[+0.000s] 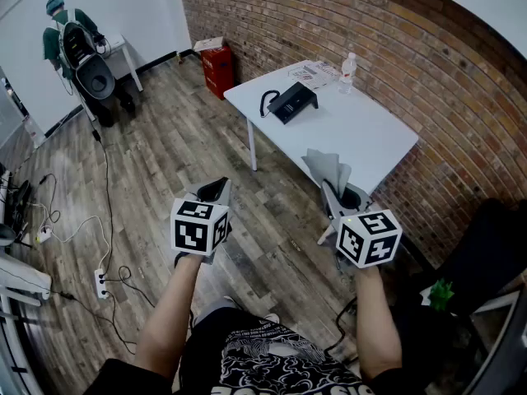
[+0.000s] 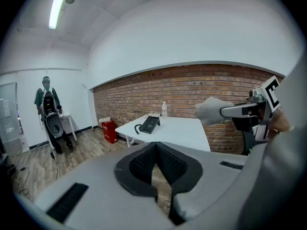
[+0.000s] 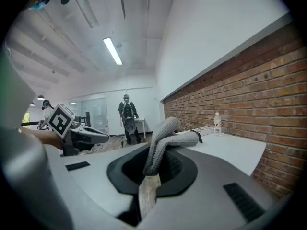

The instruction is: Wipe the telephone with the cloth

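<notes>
Pinching the grey cloth (image 1: 328, 169) upright, R gripper (image 1: 333, 192) holds it ready to wipe; L gripper (image 1: 216, 190) jaws pressed together, empty. Telephone (image 1: 291, 102) sits on white table (image 1: 362, 134), well apart ahead.

No legible text: shirt print (image 1: 272, 360), table papers (image 1: 313, 74), red box (image 1: 218, 68) unreadable.

The left hand-held gripper (image 1: 216, 190) and right hand-held gripper (image 1: 333, 197) are grey, with black ribbed pads (image 2: 143, 165) and white cubes (image 1: 200, 227) bearing black square markers. The shirt (image 1: 263, 360) is black, white-printed.
</notes>
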The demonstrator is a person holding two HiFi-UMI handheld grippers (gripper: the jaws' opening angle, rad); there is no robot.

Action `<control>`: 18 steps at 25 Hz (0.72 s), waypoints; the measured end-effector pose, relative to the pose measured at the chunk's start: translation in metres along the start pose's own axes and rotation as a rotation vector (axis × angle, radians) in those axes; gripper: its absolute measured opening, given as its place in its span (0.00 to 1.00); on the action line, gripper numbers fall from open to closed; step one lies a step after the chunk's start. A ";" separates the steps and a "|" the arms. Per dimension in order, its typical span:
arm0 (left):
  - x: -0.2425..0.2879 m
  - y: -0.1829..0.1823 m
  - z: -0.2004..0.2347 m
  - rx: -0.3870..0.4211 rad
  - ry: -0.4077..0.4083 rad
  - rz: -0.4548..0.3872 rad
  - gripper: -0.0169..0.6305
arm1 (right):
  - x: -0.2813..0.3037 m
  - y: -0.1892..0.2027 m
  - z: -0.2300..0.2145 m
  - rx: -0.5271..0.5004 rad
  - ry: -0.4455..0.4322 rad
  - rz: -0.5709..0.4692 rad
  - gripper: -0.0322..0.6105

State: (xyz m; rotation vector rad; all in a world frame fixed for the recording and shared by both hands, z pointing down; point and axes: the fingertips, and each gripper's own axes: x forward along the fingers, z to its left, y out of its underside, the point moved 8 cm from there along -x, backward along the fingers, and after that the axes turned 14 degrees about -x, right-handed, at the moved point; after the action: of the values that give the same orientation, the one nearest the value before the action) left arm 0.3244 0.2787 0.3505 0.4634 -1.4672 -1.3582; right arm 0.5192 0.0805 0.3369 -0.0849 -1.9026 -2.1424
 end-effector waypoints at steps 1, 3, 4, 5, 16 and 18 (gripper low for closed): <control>0.001 0.000 0.000 -0.003 -0.003 -0.002 0.04 | 0.002 0.000 -0.001 0.000 -0.003 0.000 0.07; 0.003 0.000 0.000 -0.008 -0.006 -0.005 0.04 | 0.005 0.001 -0.003 0.002 -0.008 -0.001 0.07; 0.005 0.000 0.000 -0.009 -0.005 -0.005 0.04 | 0.007 0.001 -0.004 0.004 -0.009 -0.002 0.07; 0.006 0.000 0.001 -0.010 -0.005 -0.004 0.04 | 0.008 0.002 -0.005 0.007 -0.010 -0.002 0.07; 0.045 -0.015 0.046 -0.027 0.014 0.007 0.04 | 0.058 0.001 -0.011 0.016 0.009 0.032 0.07; 0.058 -0.021 0.063 -0.026 0.028 0.009 0.04 | 0.077 -0.002 -0.011 0.020 0.022 0.043 0.07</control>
State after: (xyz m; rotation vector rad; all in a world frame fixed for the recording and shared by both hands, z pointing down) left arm 0.2406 0.2557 0.3668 0.4573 -1.4252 -1.3572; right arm 0.4464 0.0568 0.3511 -0.0974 -1.8920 -2.0877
